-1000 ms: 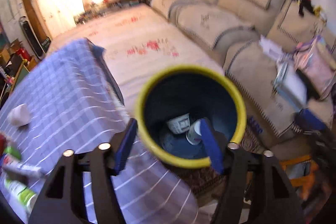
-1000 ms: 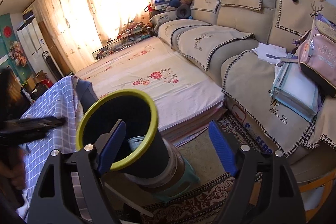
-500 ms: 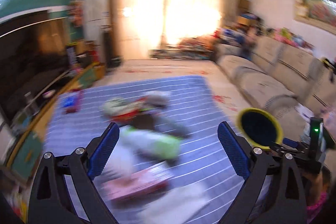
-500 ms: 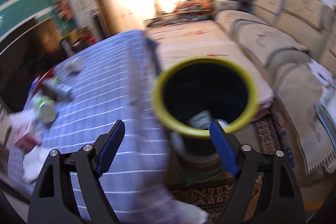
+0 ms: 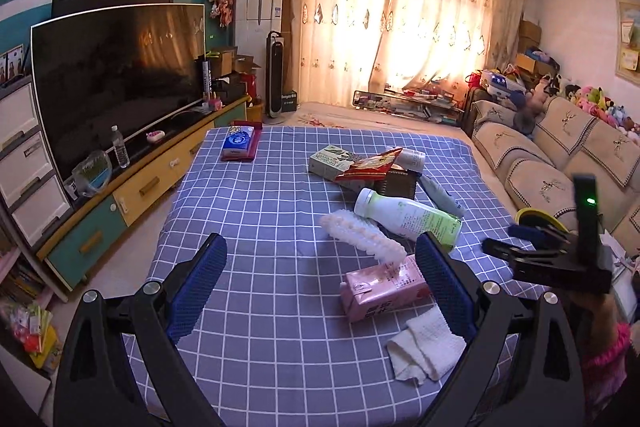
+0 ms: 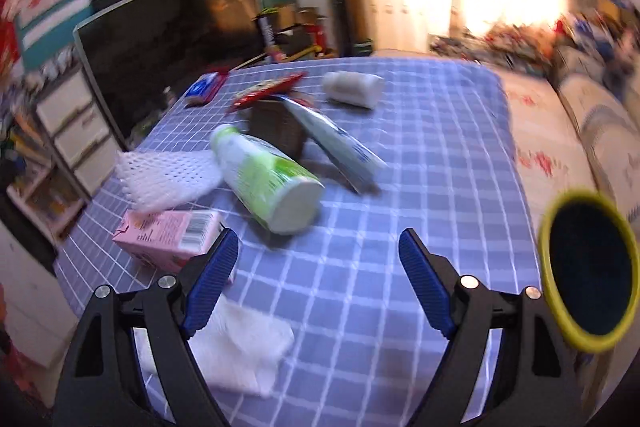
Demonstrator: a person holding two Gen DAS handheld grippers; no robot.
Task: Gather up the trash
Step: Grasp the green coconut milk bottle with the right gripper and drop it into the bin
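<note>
Trash lies on the blue checked tablecloth (image 5: 260, 227): a pink carton (image 5: 382, 287) (image 6: 168, 235), a white tissue (image 5: 426, 349) (image 6: 236, 343), a white foam net (image 5: 362, 235) (image 6: 168, 173), a green-white bottle (image 5: 408, 219) (image 6: 268, 179), a tube (image 6: 336, 143), a red snack bag (image 5: 370, 165) and a green box (image 5: 330, 163). The yellow-rimmed bin (image 6: 588, 271) (image 5: 536, 217) stands off the table's right edge. My left gripper (image 5: 320, 283) is open and empty above the near table. My right gripper (image 6: 318, 275) is open and empty, and shows in the left wrist view (image 5: 532, 247).
A tissue pack (image 5: 240, 145) lies at the table's far left. A TV (image 5: 116, 83) on a low cabinet (image 5: 132, 195) stands to the left. A sofa (image 5: 560, 155) runs along the right. Curtains (image 5: 400, 27) are at the back.
Both grippers have swung away from the bin toward the table. The left one was over the bin's mouth a second ago; now it faces the trash. Both stay open and empty.
</note>
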